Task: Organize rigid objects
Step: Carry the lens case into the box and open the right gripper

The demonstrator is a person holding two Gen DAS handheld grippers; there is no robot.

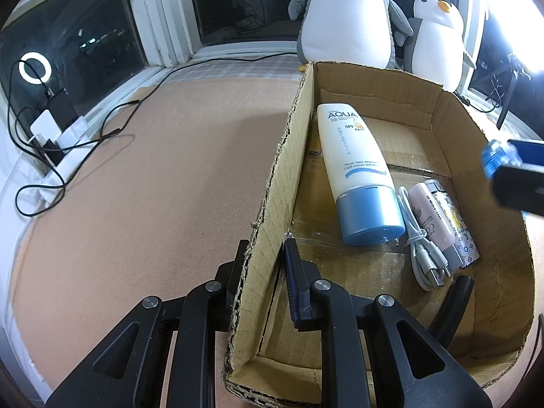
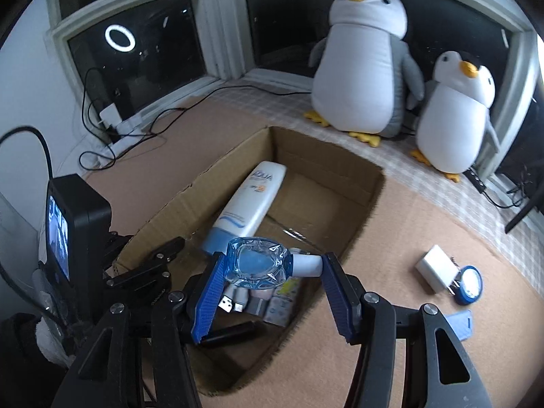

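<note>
The left gripper (image 1: 265, 265) was clamped on the cardboard box (image 1: 272, 183) wall; the right gripper (image 2: 272, 272) pinched a blue bottle (image 2: 255, 265), hiding items below.

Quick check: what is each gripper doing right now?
Left gripper: shut on the cardboard box wall.
Right gripper: shut on a small clear blue bottle over the box.

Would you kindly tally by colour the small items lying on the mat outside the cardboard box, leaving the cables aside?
White: 1, the charger plug
Blue: 2, the round tin and the flat bar
Total: 3
</note>
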